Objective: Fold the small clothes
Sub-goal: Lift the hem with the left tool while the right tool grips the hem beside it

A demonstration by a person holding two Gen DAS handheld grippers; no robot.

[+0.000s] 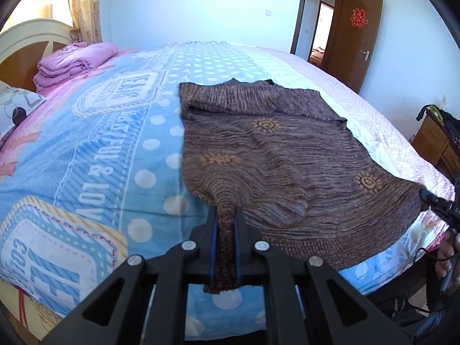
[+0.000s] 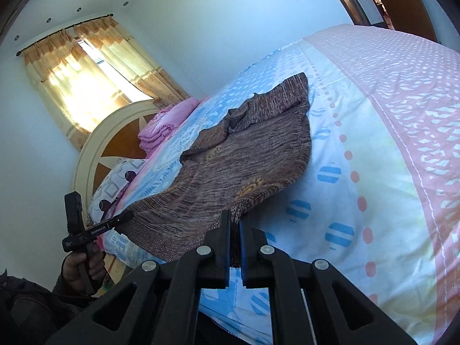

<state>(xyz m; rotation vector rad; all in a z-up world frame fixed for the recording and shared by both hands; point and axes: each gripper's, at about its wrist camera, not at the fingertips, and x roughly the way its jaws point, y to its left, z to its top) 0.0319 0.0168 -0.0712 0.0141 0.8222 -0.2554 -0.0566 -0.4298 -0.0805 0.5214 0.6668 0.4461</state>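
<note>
A brown knitted sweater with orange sun patterns lies spread on the bed, its sleeves folded in across the far end. My left gripper is shut on the sweater's near left hem corner, which bunches between the fingers. My right gripper is shut on the sweater at its near right hem corner. The right gripper also shows at the right edge of the left wrist view. The left gripper shows at the lower left of the right wrist view, its tip at the hem.
The bed has a blue, white and pink patterned cover. A folded pink quilt and a pillow lie by the headboard. A wooden cabinet stands at the right. A brown door stands open behind.
</note>
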